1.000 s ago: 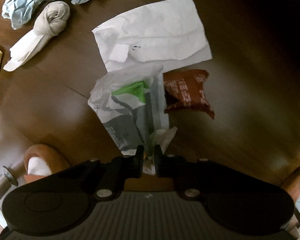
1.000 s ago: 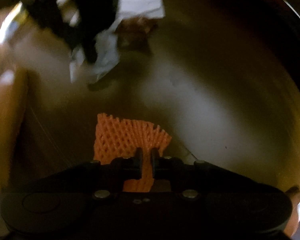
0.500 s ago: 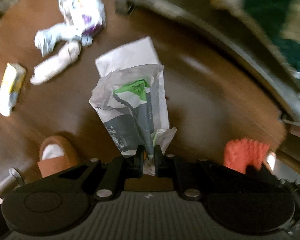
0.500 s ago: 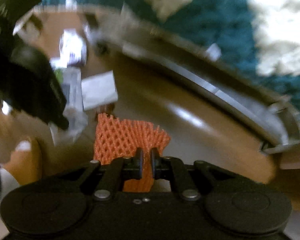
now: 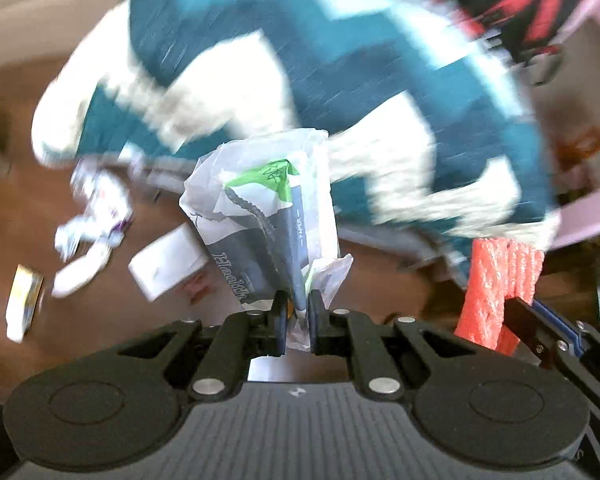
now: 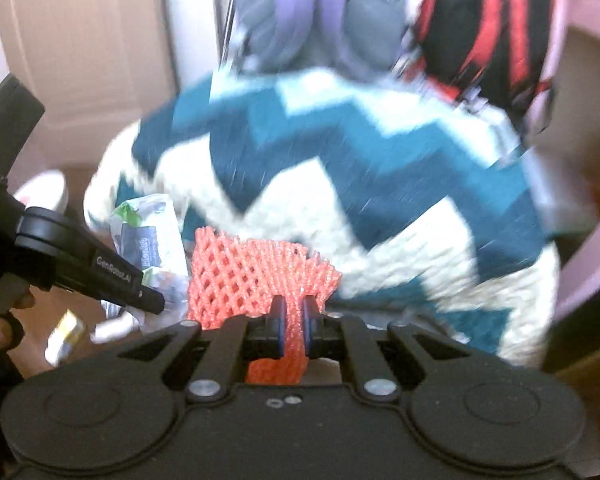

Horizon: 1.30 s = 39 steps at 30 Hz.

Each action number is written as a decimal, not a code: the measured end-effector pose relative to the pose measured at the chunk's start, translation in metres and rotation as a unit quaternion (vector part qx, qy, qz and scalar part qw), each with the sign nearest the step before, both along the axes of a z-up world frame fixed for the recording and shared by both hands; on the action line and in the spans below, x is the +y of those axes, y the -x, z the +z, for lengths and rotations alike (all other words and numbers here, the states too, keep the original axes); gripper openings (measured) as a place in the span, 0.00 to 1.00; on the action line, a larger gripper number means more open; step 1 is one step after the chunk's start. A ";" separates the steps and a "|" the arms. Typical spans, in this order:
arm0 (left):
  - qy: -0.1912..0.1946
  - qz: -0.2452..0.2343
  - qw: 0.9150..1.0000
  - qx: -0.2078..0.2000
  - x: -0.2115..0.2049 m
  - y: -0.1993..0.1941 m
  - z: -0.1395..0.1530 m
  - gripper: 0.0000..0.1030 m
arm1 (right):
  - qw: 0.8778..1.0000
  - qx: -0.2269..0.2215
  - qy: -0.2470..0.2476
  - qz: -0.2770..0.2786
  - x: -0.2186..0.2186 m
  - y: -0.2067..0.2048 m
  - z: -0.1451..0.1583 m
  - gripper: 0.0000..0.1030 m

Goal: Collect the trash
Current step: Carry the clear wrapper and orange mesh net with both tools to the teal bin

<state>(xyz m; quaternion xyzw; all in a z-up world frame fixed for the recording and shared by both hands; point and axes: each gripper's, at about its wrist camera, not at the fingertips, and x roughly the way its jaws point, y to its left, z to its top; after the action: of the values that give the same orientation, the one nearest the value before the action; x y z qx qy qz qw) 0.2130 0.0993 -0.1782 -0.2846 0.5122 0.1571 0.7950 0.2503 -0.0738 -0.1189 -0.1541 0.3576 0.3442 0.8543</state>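
Both hands are loaded! The left gripper (image 5: pixel 297 312) is clamped tight on a crumpled white wrapper (image 5: pixel 260 216) with a green and grey print, which stands up toward twelve o'clock from the pinch. The right gripper (image 6: pixel 291 320) is pinched shut on an orange foam net (image 6: pixel 256 268), fanning out at eleven o'clock. This reads as the carry step: two pieces held clear of the brown table (image 5: pixel 100 292), where more trash waits at nine o'clock, including a white paper (image 5: pixel 166 264), a crumpled wad (image 5: pixel 96 216) and a small yellow carton (image 5: pixel 22 304). No bin shows in these blurred views, so the next move calls for finding one, bringing both loads over it, then opening up.
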 end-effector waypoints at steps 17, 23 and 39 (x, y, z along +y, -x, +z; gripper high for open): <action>-0.057 -0.174 0.958 -0.220 -0.153 -0.014 0.229 0.10 | 0.974 -0.171 -0.088 -0.121 -0.163 0.043 0.209 0.08; -0.068 -0.234 0.934 -0.262 -0.213 -0.037 0.291 0.10 | 0.954 -0.211 -0.088 -0.193 -0.228 0.040 0.261 0.08; -0.032 -0.390 0.879 -0.271 -0.397 -0.109 0.358 0.10 | 0.919 -0.177 -0.025 -0.351 -0.366 -0.019 0.274 0.09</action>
<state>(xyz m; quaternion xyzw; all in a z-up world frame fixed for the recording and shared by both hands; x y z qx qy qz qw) 0.3218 -0.2978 0.1801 -0.0675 0.3407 -0.2329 0.9084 0.2691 -0.4394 0.1548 -0.0559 0.2230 -0.0020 0.9732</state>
